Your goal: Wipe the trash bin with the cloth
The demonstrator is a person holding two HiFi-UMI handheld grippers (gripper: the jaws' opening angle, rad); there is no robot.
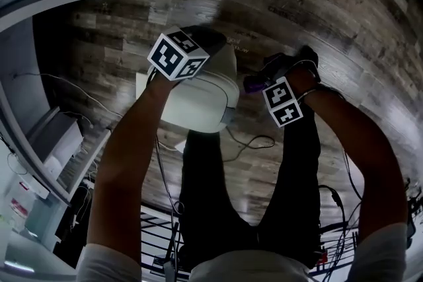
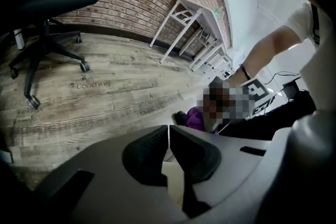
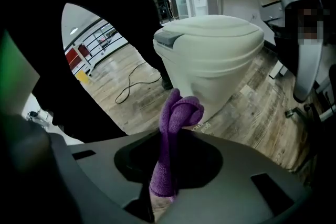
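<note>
Two tongs, both closed: left gripper point(image 2: 168, 139) pinched on nothing, over the trash bin point(image 1: 198, 102). Right gripper point(image 3: 167, 165) clamps the purple cloth point(image 3: 181, 113) just right of the bin, not touching. Risk: bunched cloth slips out under wiping drag, or the unbraced bin slides.

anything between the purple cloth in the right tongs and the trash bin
Nothing visible does. The right tongs are shut on the purple cloth, and the white trash bin stands straight ahead of it, with only bare wood floor between them.
</note>
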